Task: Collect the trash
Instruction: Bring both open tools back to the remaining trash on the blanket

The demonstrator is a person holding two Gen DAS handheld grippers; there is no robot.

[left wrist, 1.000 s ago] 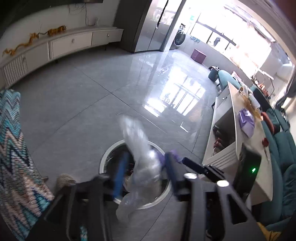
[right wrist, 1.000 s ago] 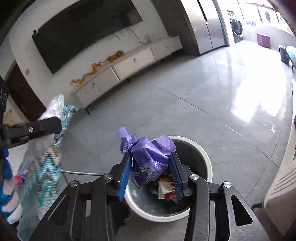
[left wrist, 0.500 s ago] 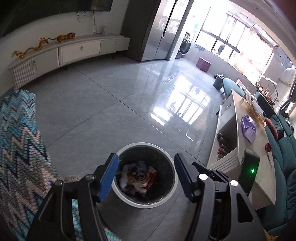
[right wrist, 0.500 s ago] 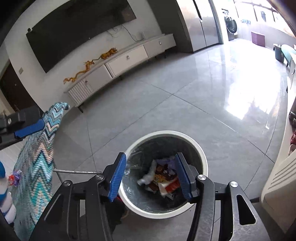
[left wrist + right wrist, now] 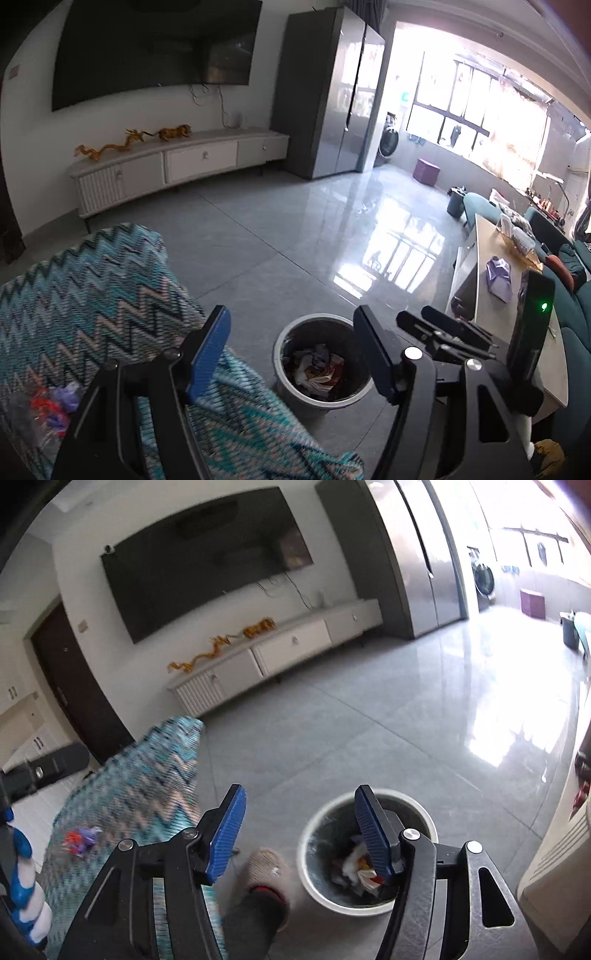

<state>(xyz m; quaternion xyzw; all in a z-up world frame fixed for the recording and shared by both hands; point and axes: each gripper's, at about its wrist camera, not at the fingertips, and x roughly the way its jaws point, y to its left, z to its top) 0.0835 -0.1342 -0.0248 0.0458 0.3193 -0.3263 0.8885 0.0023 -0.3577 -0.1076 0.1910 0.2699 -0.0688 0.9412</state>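
From the left wrist camera, the left gripper [image 5: 291, 354] hangs above the floor with its blue-padded jaws opening and nothing between them. Beyond the fingers stands the round trash bin [image 5: 284, 343] on the grey tiles, crumpled wrappers [image 5: 317, 369] piled at its bottom. A zigzag-patterned blanket [image 5: 92, 288] fills the left side, and a small clump of red and purple scraps [image 5: 51, 406] lies near its left edge. A purple bag [image 5: 499, 277] rests on the long coffee table [image 5: 491, 317] to the right. From the right wrist camera, the right gripper [image 5: 299, 834] is also empty, its jaws opening. The bin [image 5: 314, 871] sits partly behind the right finger, trash [image 5: 351, 867] inside it. A slippered foot [image 5: 267, 867] stands just beside the bin, and the scraps [image 5: 81, 840] show on the blanket [image 5: 147, 775].
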